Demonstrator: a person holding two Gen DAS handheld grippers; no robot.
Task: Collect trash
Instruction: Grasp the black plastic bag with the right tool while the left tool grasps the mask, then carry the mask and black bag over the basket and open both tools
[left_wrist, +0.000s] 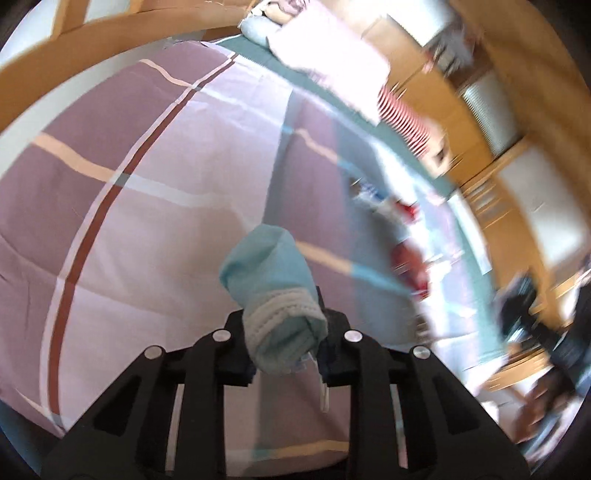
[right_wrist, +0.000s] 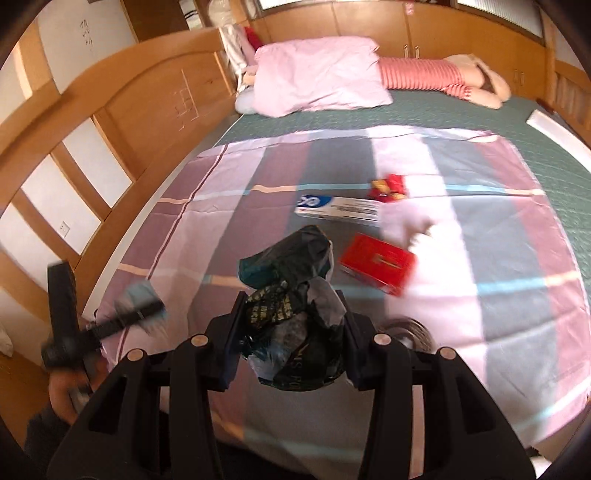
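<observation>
1. Setting: a bedroom with a wooden headboard (right_wrist: 122, 110) curving up the left of the right wrist view; a bed with a green cover (right_wrist: 424, 110) and, over it, a plaid quilt (right_wrist: 229, 221) in mauve, pink and grey filling the middle.
2. Head of the bed, upper centre: a pink pillow (right_wrist: 317, 77), a red-striped cushion (right_wrist: 421, 74) to its right.
3. Left gripper (left_wrist: 286, 341), lower centre of the left wrist view: fingers clamped on a crumpled light-blue face mask (left_wrist: 269, 273), which juts up beyond the tips, above the quilt.
4. Right gripper (right_wrist: 290, 339), lower centre of its view: fingers closed on a dark, crumpled plastic bag (right_wrist: 291, 280) with printed lettering.
5. Loose on the quilt, centre right: a white toothpaste box (right_wrist: 340, 208); a flat red box (right_wrist: 376, 262) just below it; a small red wrapper (right_wrist: 388, 188) above; a white crumpled item (right_wrist: 406, 221) between them, blurred.
</observation>
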